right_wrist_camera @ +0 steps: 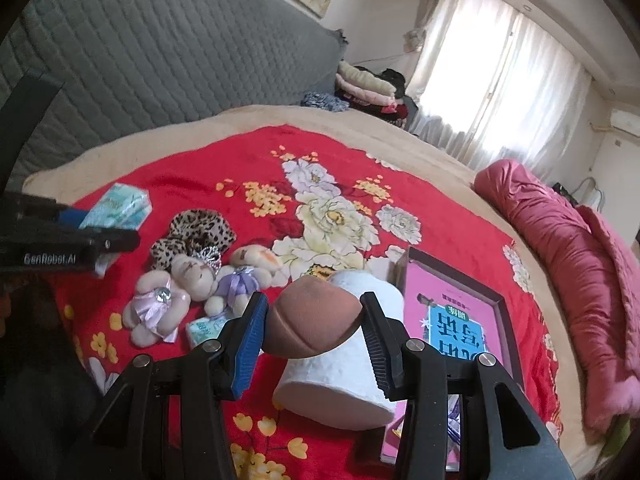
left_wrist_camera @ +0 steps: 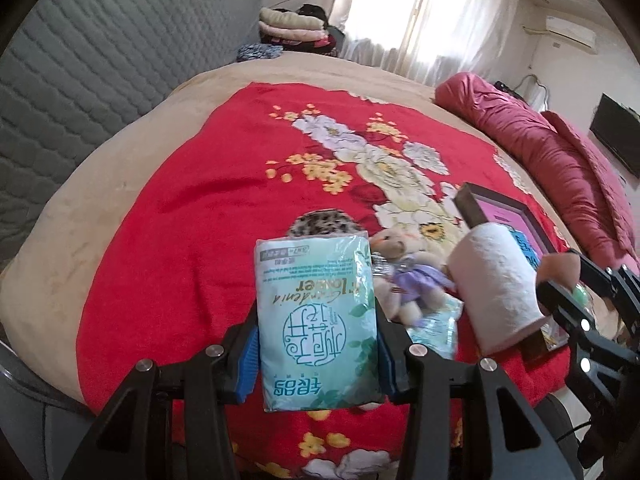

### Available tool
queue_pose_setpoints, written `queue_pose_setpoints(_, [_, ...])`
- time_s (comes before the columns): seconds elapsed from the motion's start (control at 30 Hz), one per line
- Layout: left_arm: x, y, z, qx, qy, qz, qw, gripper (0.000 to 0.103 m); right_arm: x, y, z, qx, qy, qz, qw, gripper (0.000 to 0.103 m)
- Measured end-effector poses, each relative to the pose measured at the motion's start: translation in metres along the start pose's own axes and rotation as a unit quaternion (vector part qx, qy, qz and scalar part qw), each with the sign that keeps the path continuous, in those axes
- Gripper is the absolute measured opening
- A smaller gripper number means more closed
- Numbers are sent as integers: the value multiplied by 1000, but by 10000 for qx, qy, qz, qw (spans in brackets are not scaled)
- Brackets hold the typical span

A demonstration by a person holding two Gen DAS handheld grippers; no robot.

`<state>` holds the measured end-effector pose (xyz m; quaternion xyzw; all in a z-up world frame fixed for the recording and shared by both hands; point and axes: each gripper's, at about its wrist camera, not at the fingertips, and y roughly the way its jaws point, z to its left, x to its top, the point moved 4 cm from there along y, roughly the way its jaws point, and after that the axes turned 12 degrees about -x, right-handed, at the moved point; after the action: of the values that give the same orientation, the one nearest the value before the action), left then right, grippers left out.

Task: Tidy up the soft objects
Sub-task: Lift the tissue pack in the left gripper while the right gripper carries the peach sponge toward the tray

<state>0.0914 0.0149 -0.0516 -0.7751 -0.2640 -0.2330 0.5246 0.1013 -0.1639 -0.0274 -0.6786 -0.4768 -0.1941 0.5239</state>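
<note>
My left gripper (left_wrist_camera: 318,316) is shut on a pale green tissue pack (left_wrist_camera: 316,320) and holds it above the red floral blanket (left_wrist_camera: 180,200). My right gripper (right_wrist_camera: 314,320) is shut on a brown makeup sponge (right_wrist_camera: 312,320), just above a white toilet paper roll (right_wrist_camera: 344,376) that lies on the blanket. The roll (left_wrist_camera: 496,288) and the right gripper's sponge (left_wrist_camera: 558,266) also show in the left wrist view. Two small teddy bears (right_wrist_camera: 192,292) in purple dresses, a leopard scrunchie (right_wrist_camera: 196,232) and a smaller tissue pack (right_wrist_camera: 206,328) lie left of the roll.
A wooden tray (right_wrist_camera: 504,308) holding a pink book (right_wrist_camera: 452,316) lies right of the roll. A rolled pink quilt (right_wrist_camera: 560,248) lies along the bed's right side. A grey quilted headboard (right_wrist_camera: 160,52) stands behind, with folded clothes (right_wrist_camera: 368,84) beside the window.
</note>
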Motion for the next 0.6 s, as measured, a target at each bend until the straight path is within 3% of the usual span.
queue_pose_setpoints(0.6, [1, -16, -77, -107, 665, -70, 9977, 47, -8, -28, -61, -113, 1064, -119, 9942, 49])
